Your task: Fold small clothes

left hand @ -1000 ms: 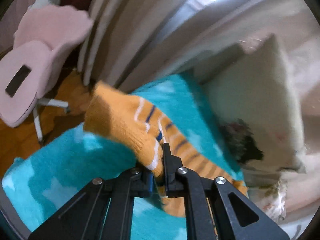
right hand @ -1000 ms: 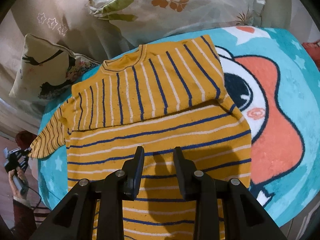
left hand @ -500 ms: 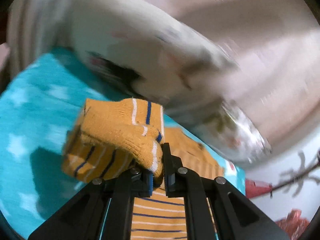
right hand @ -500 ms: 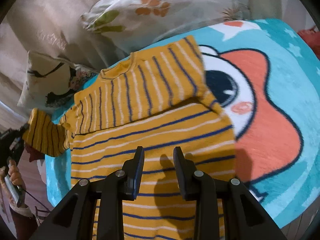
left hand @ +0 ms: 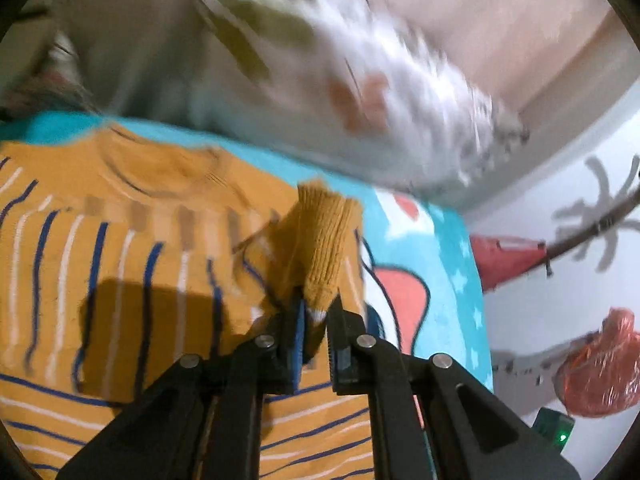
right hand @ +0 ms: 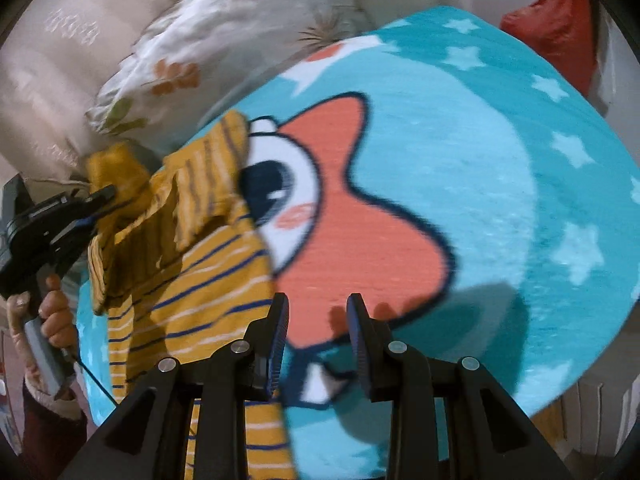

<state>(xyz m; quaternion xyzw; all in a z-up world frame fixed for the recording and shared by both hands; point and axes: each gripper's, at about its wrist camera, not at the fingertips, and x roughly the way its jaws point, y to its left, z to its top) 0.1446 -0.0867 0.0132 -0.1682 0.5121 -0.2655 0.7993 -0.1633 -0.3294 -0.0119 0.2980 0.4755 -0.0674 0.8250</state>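
A mustard sweater [left hand: 120, 248] with blue and white stripes lies on a teal cartoon blanket [left hand: 448, 264]. My left gripper [left hand: 316, 316] holds the sleeve cuff [left hand: 324, 236] over the sweater's chest, near its right edge; its jaws are opening, with the cuff still pinched between them. In the right wrist view the sweater [right hand: 208, 280] is on the left, with the left gripper [right hand: 106, 196] and its hand [right hand: 52, 312] holding the lifted sleeve [right hand: 116, 172]. My right gripper [right hand: 318, 320] is open and empty over the blanket [right hand: 480, 160], just right of the sweater's edge.
A leaf-print pillow [left hand: 320, 80] lies along the blanket's far edge, also in the right wrist view [right hand: 224, 40]. Red plastic bags [left hand: 592, 376] sit beyond the blanket's right side. A red item [right hand: 556, 28] stands at the far right corner.
My left gripper swept the sleeve from the left side across onto the sweater's chest. My right gripper moved right, off the sweater's body to above the bare blanket.
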